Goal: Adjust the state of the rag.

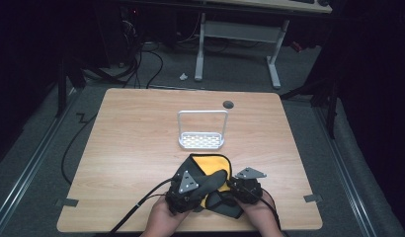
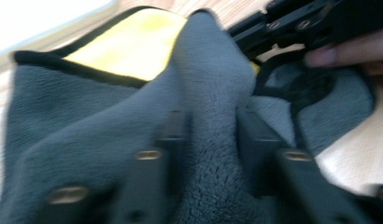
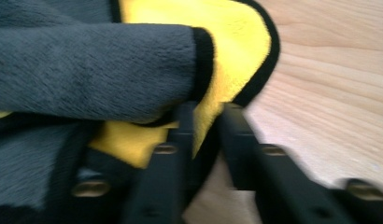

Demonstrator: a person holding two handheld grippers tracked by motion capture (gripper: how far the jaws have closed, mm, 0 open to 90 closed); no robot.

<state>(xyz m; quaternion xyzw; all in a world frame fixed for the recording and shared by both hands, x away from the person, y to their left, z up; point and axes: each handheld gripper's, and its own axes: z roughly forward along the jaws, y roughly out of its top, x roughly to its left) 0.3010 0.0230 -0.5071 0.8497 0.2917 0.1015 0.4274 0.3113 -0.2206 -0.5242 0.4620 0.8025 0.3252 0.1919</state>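
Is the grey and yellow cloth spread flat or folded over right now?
Folded over, partly: the cloth has a grey flap lying across its yellow side, bunched between both grippers.

Cloth (image 1: 206,168): fluffy microfiber, grey one side, yellow other, black trim round edge. Sits at near edge of table, just in front of white rack. Half folded, kinda rumpled: grey flap flipped over yellow face, yellow showing at far side. Grey fold bunched up in middle, one yellow edge lifted.
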